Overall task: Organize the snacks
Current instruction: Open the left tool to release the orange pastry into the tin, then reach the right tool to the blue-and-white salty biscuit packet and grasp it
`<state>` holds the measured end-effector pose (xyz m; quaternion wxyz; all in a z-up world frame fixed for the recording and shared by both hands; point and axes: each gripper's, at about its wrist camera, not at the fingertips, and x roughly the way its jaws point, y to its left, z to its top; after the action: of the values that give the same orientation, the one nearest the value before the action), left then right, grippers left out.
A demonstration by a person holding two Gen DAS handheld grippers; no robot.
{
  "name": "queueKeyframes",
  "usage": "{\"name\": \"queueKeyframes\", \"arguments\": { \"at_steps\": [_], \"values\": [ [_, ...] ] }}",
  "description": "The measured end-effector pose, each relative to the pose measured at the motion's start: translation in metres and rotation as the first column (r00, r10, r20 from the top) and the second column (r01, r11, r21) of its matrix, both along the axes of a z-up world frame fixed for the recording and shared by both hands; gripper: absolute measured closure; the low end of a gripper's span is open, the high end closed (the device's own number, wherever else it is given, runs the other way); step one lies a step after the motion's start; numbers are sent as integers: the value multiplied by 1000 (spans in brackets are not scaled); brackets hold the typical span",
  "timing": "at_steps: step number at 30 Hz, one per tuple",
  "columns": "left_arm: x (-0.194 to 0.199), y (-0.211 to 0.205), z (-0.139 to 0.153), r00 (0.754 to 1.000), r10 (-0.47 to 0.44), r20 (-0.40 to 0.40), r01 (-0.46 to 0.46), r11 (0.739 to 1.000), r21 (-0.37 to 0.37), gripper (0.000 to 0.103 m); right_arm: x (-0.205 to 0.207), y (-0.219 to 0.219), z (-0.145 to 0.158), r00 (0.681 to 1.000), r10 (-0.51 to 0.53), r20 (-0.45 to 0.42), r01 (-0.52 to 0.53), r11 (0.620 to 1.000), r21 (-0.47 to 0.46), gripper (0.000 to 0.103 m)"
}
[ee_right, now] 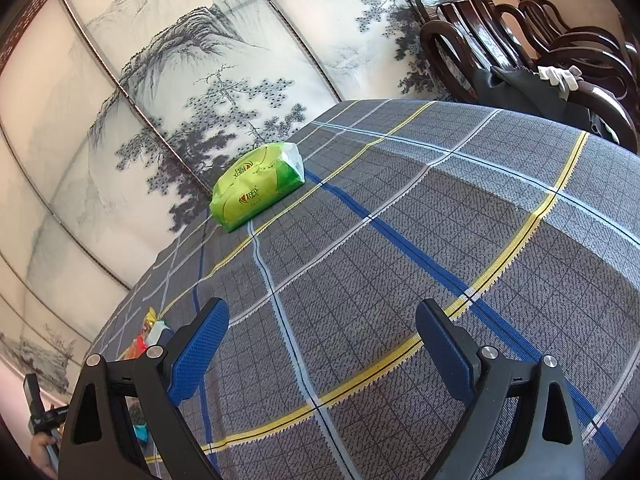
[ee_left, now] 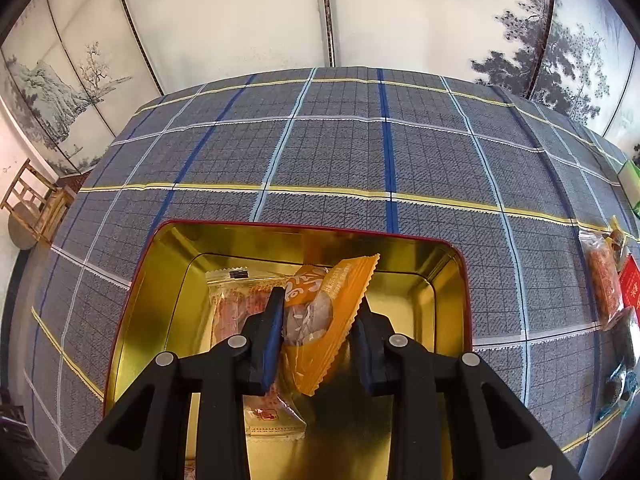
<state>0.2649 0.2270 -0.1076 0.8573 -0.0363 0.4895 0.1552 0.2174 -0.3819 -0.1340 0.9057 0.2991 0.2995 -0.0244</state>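
An open tin (ee_left: 168, 240) with a gold inside and a red rim sits on the plaid tablecloth in the left wrist view. My left gripper (ee_left: 320, 300) hangs over it, shut on an orange snack packet (ee_left: 324, 320) that stands tilted between the blue pads. A clear packet with red print (ee_left: 232, 308) lies flat in the tin below. Several more wrapped snacks (ee_left: 604, 288) lie at the right edge of the cloth. In the right wrist view my right gripper (ee_right: 322, 306) is open above bare cloth, holding nothing. A few snack wrappers (ee_right: 148, 332) show past its left finger.
A green tissue pack (ee_right: 260, 184) lies near the table's far edge by the painted folding screen (ee_right: 160, 80). Dark wooden chairs (ee_right: 520, 40) stand behind the table on the right. A light wooden chair (ee_left: 36, 204) stands off the table's left side.
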Motion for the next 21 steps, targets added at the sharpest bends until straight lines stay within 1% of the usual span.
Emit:
{"name": "queueKeyframes", "arguments": {
  "at_steps": [3,4,5,7,8,11,13,15,16,17,19,20,21],
  "values": [
    [0,2,-1,1000,8,-9,-8,1000,-10,67,0,0,0,1000,0,1,0,1000,1,8],
    [-1,1,-1,1000,10,-9,-10,1000,-9,58,1,-1,1,1000,0,0,0,1000,0,9],
    [-2,1,1,1000,11,-2,-11,1000,1,47,0,0,0,1000,0,0,0,1000,0,9],
    [-8,-1,7,1000,15,24,-16,999,37,35,0,0,0,1000,-2,-1,2,1000,1,8],
    [-11,-2,11,999,12,38,-14,999,44,34,0,0,0,1000,-2,-1,2,1000,1,8],
    [-24,-3,26,997,2,82,-4,999,32,34,1,0,-1,1000,-2,-4,2,1000,-1,8],
    [-41,-2,43,990,-8,141,6,1000,13,32,0,1,-3,1000,-2,-10,2,1000,-4,8],
    [-65,-2,63,978,-17,209,20,1000,-10,27,0,3,-5,1000,-3,-15,3,1000,-19,8],
    [-81,-2,73,969,-20,248,25,1000,-18,22,3,4,-4,1000,-3,-26,2,999,-34,8],
    [-99,-2,82,956,-25,293,34,999,-26,17,5,9,-4,999,3,-45,-6,998,-62,8],
    [-136,-4,94,934,-45,355,59,998,-29,12,6,27,1,996,27,-85,-41,986,-162,8],
    [-154,-5,96,926,-56,372,70,997,-26,11,5,40,7,995,61,-78,-76,977,-200,8],
    [-171,-6,96,921,-64,384,78,997,-21,11,3,57,12,991,119,-63,-131,965,-228,8]
  ]
}}
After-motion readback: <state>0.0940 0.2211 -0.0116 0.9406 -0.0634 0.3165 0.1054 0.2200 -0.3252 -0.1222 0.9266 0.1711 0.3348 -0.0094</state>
